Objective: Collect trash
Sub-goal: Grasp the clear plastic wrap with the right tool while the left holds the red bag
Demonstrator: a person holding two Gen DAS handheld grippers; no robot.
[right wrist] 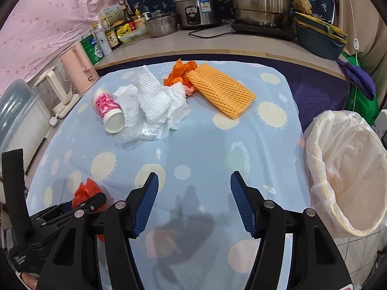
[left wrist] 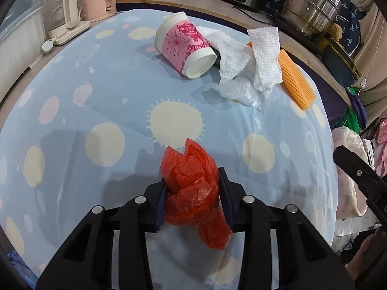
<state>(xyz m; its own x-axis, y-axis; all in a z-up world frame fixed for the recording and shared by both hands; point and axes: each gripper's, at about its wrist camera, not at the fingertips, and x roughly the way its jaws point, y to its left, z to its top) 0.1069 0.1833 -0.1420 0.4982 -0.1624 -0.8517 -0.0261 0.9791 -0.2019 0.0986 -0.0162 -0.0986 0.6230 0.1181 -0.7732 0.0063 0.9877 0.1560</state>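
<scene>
The left tool (left wrist: 192, 193) is clenched on a crumpled red plastic bag (left wrist: 193, 191), its two blue pads pressing the wad from either side, with the bag's loose tail hanging below the fingers. The right tool (right wrist: 194, 200) is released, its ribbed blue pads spread wide apart with nothing between them, hovering above the cloth.

Taking the paper cup (left wrist: 185, 46) as landmark: it lies on its side on the desk (left wrist: 72, 125), which is covered by a light blue cloth printed with cream suns and pale dots. Touching the cup on its right is a heap of white paper towels (left wrist: 254, 58), and just in front of that heap lies a crumpled clear plastic film (left wrist: 239, 91). Further right of the cup, beyond the towels, rests an orange foam net sleeve (left wrist: 296, 82); in the right wrist view an orange scrap of plastic (right wrist: 180, 76) shows behind the towels, touching the sleeve. The red bag in the left tool is well apart from the cup, toward the near edge of the desk.

Far to the right of the cup, off the desk's edge, stands a bin (right wrist: 348, 169) lined with a translucent bag. Behind the cup a counter carries a rice cooker (right wrist: 197, 7), steel pots (right wrist: 260, 2), bottles and a pink kettle (right wrist: 78, 66).

The cup is white with a pink patterned band, its base facing the cameras.
</scene>
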